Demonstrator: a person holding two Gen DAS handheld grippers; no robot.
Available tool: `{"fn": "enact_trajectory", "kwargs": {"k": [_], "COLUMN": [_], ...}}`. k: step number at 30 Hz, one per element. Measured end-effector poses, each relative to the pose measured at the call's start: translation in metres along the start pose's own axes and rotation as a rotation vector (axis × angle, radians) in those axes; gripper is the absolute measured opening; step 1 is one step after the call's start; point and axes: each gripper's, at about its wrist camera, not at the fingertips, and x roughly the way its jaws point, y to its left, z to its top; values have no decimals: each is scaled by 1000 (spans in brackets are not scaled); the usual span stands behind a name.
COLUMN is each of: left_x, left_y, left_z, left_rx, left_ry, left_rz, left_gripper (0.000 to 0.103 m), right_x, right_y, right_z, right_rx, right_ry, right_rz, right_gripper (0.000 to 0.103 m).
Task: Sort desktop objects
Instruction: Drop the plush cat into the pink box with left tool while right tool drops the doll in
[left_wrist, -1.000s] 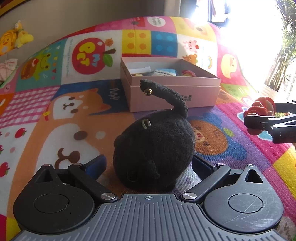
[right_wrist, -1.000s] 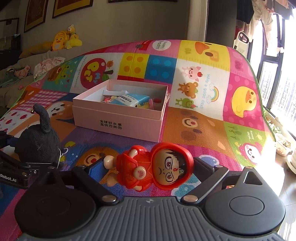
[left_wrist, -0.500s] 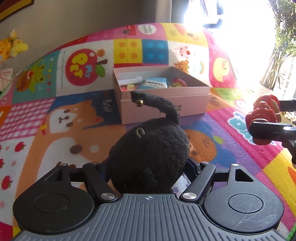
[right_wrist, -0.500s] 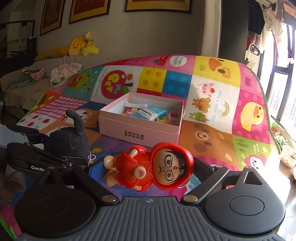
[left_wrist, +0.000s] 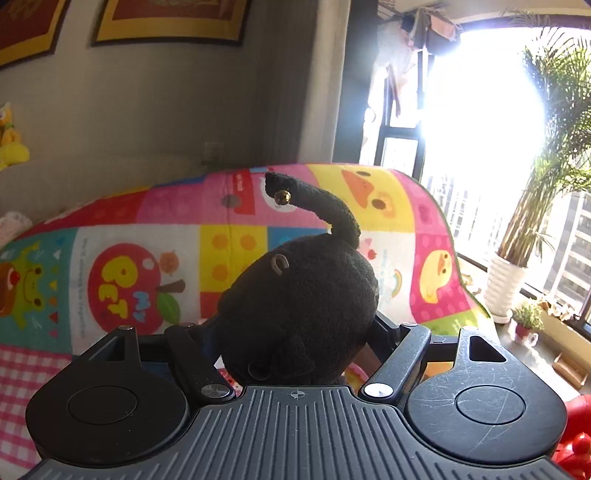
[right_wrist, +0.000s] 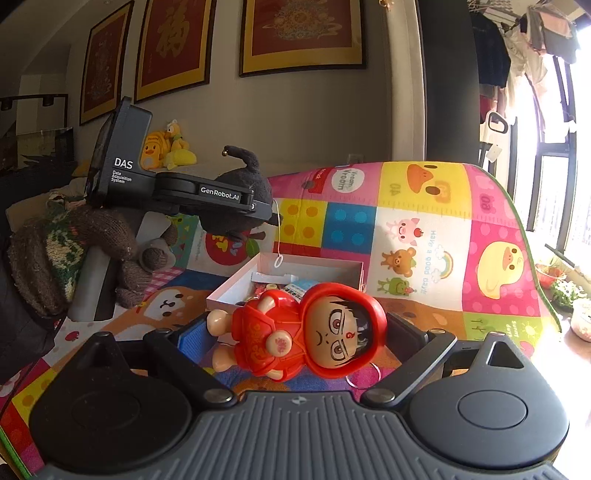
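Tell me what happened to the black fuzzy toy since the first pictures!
The left gripper has just closed its jaws on the black plush toy, which sat on the mat a second ago, and lifted it up; it now hangs above the pink box. The right gripper rose a little too. It still clamps the red doll, and the box stays put.
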Motion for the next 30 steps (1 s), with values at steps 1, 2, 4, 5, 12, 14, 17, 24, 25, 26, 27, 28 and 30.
{"fn": "enact_trajectory", "kwargs": {"k": [1, 2, 4, 5, 12, 14, 17, 24, 25, 26, 27, 28, 30], "left_x": [9, 20, 38, 46, 25, 1, -23, -34, -33, -33, -33, -34, -33], "left_y": [-1, 0, 1, 2, 13, 14, 18, 24, 25, 26, 28, 29, 32], "left_z": [-5, -12, -25, -32, -66, -74, -90, -125, -126, -128, -128, -129, -131], "left_rx": [5, 7, 7, 11, 25, 43, -5, -115, -119, -127, -136, -143, -159], "left_ry": [16, 39, 85, 107, 88, 47, 35, 84, 87, 87, 87, 88, 91], "left_rz": [4, 7, 2, -1, 24, 60, 77, 18, 14, 9, 4, -1, -5], "left_gripper": [80, 80, 81, 81, 96, 96, 97, 99, 99, 99, 99, 99, 100], "right_x": [4, 7, 13, 16, 36, 46, 62, 114, 129, 144, 160, 175, 207], "right_y": [-2, -4, -7, -8, -9, -10, -9, -5, -4, -2, 0, 2, 4], "right_z": [-4, -6, -10, -11, -25, -26, -18, 49, 60, 70, 77, 83, 91], "right_rx": [5, 9, 16, 19, 26, 31, 41, 23, 22, 19, 14, 15, 13], "right_ry": [15, 26, 44, 53, 131, 159, 178, 137, 143, 152, 164, 176, 206], "right_rz": [-7, -12, -19, -22, -36, -47, -58, -39, -39, -44, -51, -64, -87], "right_gripper": [95, 95, 95, 95, 95, 95, 95, 95, 95, 95, 95, 95, 95]}}
